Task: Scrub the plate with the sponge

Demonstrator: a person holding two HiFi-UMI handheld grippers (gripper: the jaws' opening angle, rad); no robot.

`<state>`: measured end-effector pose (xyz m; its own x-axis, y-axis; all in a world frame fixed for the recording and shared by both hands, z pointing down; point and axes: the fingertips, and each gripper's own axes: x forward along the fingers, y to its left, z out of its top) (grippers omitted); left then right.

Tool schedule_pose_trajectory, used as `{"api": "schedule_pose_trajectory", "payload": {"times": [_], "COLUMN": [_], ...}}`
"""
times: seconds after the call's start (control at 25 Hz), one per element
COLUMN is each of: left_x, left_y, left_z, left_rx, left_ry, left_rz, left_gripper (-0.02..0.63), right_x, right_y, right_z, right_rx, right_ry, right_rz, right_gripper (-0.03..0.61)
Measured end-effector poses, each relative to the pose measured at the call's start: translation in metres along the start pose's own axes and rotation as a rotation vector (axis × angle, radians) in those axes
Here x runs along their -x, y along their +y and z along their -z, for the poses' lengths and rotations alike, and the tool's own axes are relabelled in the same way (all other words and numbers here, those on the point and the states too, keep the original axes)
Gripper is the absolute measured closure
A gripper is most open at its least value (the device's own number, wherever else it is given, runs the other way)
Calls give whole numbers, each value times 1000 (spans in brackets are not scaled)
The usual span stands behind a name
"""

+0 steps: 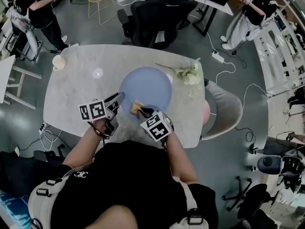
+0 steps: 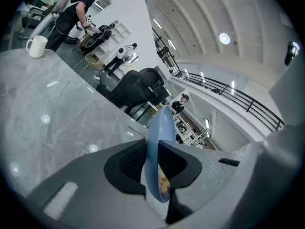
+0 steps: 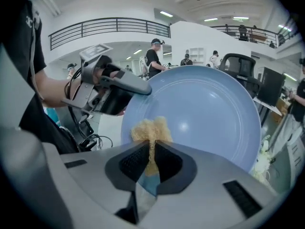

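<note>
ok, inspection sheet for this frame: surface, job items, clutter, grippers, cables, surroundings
Surface: pale marble table, glossy, with light reflections.
Job's things: blue plate; tan sponge at its near edge.
Clutter: white cup at the far left corner; flowers to the right of the plate.
Grippers: left gripper shut on the plate's rim; right gripper shut on the sponge.
Cables: nothing seen on the table; power strip and cords on the floor.
Surroundings: office chair beyond the table; people standing farther off.
</note>
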<state>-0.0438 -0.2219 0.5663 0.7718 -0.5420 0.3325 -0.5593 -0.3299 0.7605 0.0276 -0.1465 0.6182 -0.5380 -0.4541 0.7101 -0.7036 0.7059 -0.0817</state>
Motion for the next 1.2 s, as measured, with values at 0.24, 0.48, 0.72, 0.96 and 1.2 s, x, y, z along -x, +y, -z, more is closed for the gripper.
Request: {"api": "schedule_pose_trajectory", "payload": {"times": [0.24,0.48,0.72,0.96,1.2], "left_x": [-2,-1,2,-2,-3], "left_y": [-4,-10,-15,-2,9], "left_z": [4,12,17,16,4], "left_rx": [12,-1,-13,47,55], "left_ry": [14,40,68,45,-6], "left_rz": [22,56,88,48,-8], "left_gripper": [543,541,538,538,537], "right_x": [18,39,56,49,37], "right_y": [-59,-113,-144,-132,-107], "right_z": [-20,-19,2,17,31], "right_rx": [-131,-226,-329,-317,-305], "right_ry": [-92,-118,-121,-80,-11], "right_rz": [193,347,448,432,360], "right_gripper": [545,545,545,545,545]}}
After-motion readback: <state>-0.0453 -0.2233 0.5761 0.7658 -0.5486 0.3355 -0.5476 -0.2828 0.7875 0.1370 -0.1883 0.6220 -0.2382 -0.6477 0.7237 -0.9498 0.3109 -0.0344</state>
